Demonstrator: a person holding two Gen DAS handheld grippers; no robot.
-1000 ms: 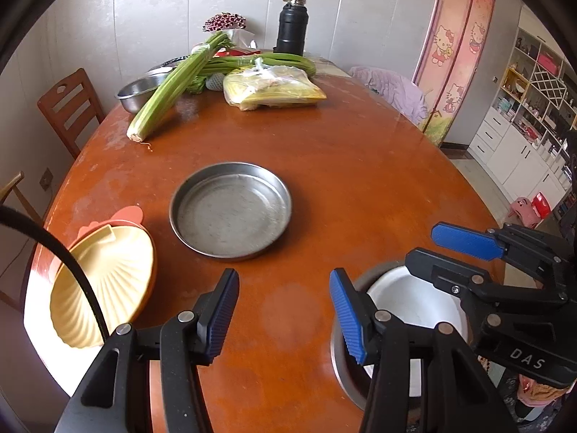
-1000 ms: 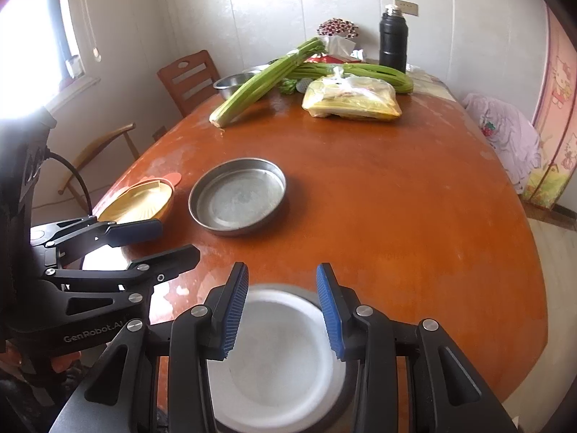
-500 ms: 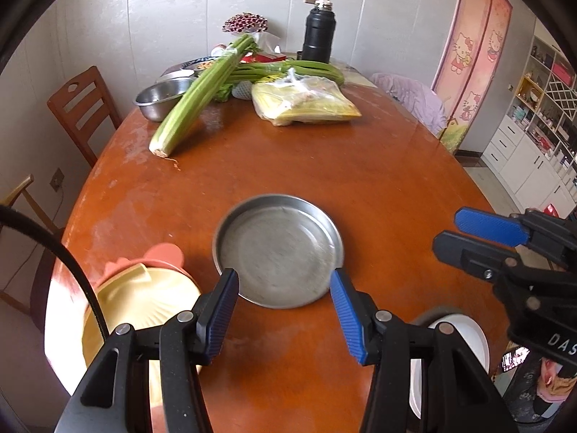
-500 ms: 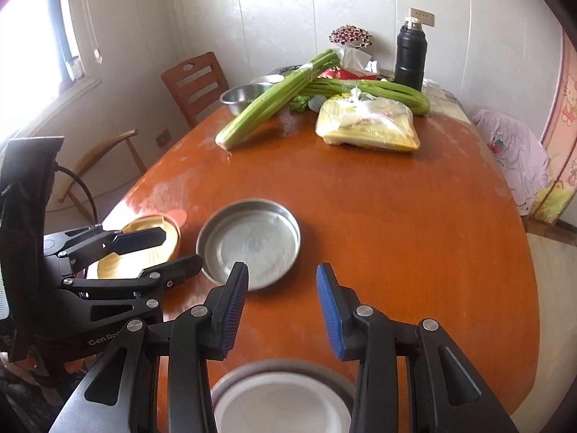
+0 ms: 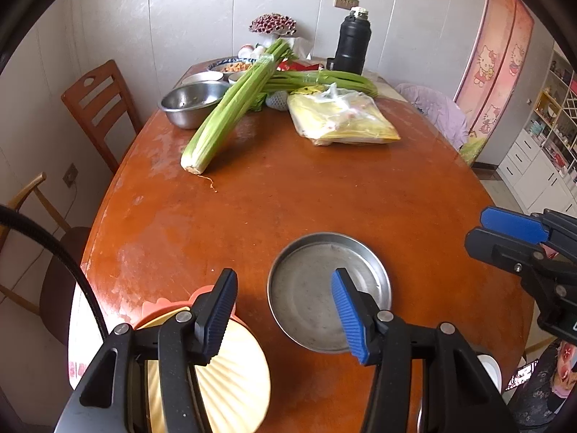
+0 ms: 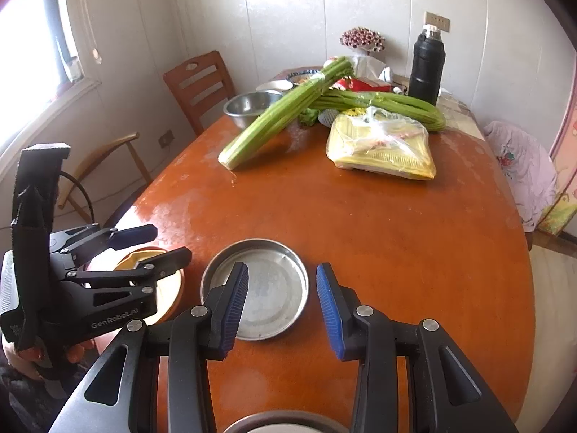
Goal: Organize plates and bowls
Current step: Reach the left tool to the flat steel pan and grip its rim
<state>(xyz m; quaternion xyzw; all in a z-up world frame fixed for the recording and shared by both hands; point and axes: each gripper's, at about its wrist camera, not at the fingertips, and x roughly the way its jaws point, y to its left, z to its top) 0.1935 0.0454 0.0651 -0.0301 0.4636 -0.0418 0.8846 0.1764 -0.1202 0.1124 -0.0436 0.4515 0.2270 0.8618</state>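
Both grippers, left and right, hover open and empty above the metal plate on the table.

Pale panelled walls. Bright window at left, daylight glare. Wooden chair beside orange-brown oval counter. White shelving unit and pink cartoon door panel at right.

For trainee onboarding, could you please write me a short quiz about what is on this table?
1. True or false: the round metal pan is empty.
2. Which stands at the far end of the table? A: black flask; B: kettle; C: teapot.
3. What colour is the scalloped dish beside the pan?
Key: 1 true; 2 A; 3 pale yellow.
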